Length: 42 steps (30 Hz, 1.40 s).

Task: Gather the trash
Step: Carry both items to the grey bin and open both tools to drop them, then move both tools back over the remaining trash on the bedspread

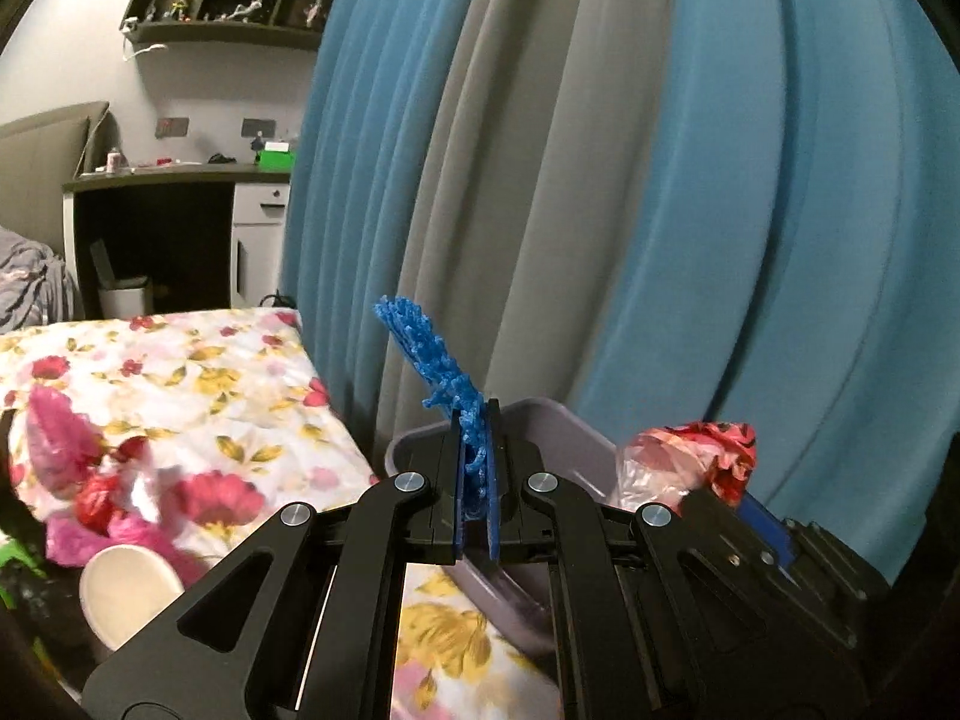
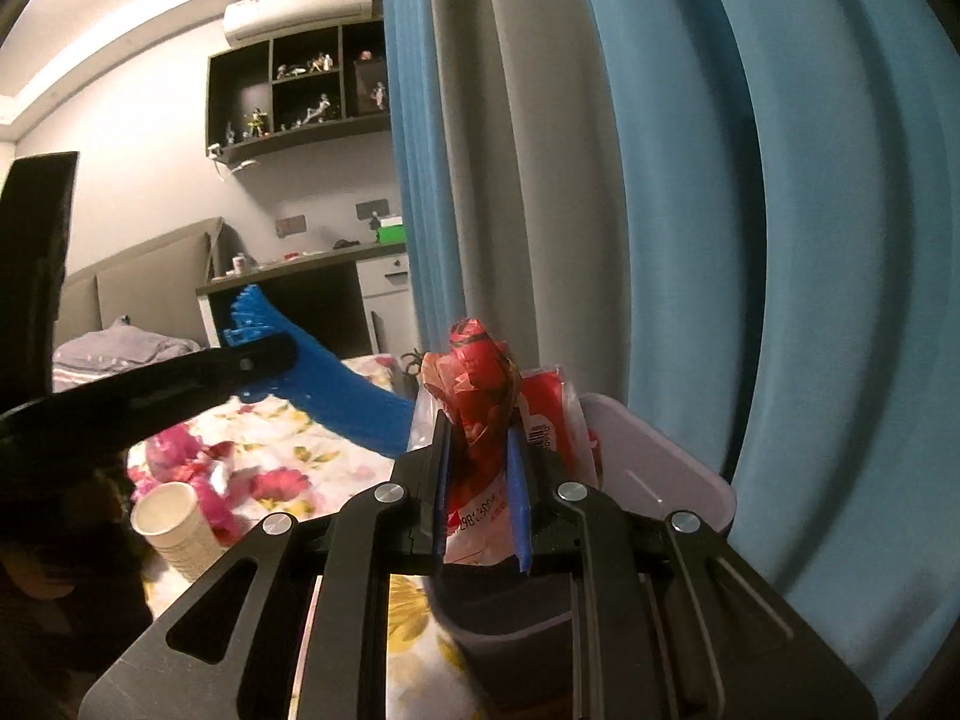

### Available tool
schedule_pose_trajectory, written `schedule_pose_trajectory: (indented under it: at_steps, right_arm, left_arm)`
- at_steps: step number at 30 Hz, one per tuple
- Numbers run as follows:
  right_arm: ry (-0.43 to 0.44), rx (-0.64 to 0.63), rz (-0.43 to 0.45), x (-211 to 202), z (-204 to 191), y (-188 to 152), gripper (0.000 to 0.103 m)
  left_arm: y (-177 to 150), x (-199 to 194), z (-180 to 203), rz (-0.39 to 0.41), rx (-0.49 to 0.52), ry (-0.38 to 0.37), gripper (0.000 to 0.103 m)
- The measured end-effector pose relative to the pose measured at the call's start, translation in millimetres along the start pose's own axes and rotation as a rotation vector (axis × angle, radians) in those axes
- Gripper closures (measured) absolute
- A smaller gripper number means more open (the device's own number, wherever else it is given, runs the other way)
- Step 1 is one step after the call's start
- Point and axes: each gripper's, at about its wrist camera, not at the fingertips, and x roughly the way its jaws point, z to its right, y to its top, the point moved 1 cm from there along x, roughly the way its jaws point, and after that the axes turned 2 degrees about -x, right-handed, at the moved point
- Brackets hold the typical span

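The left tool (image 1: 477, 420) pinches blue netting (image 1: 429, 348); the right tool (image 2: 480, 438) clamps a red wrapper (image 2: 480, 360). Released before the grey bin (image 2: 678, 456) just ahead, either could fall onto the bed (image 1: 180, 372).

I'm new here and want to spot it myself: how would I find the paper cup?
Start at the bed with the flowered sheet, left of the blue and grey curtain. Near its front edge, beside crumpled pink and red wrappers, stands the paper cup. It is the only plain whitish, round, open-topped thing among that colourful litter.
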Motion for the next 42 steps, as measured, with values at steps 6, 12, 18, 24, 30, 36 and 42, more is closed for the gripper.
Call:
schedule_pose_trajectory:
  at_steps: [6, 12, 18, 24, 30, 36, 42]
  right_arm:
    - [-0.017, 0.011, -0.045, 20.5, 9.4, -6.2, 0.084]
    - [-0.031, 0.013, -0.080, 35.3, 15.5, -14.0, 0.083]
    - [-0.036, 0.034, -0.106, 45.0, 21.6, -19.1, 0.083]
    - [-0.034, 0.044, -0.127, 53.9, 24.0, -20.7, 0.078]
    - [-0.035, 0.049, -0.145, 58.2, 25.2, -23.8, 0.063]
    - [-0.047, 0.051, -0.141, 52.0, 29.3, -26.5, 0.052]
    - [-0.068, 0.059, -0.119, 40.9, 33.5, -26.2, 0.033]
  left_arm:
    - [-10.8, 30.6, -1.9, -0.056, -0.014, -0.015, 0.098]
    - [-17.7, 49.5, 1.6, -0.096, -0.016, -0.044, 0.098]
    - [-22.7, 70.9, 0.4, -0.150, -0.017, -0.065, 0.098]
    - [-30.5, 84.5, 0.8, -0.198, -0.033, -0.094, 0.098]
    - [-32.4, 87.1, -2.7, -0.196, -0.056, -0.092, 0.050]
    - [-28.7, 76.0, -15.0, -0.160, -0.109, -0.049, 0.018]
    - [-29.3, 52.0, -19.2, -0.104, -0.080, 0.052, 0.006]
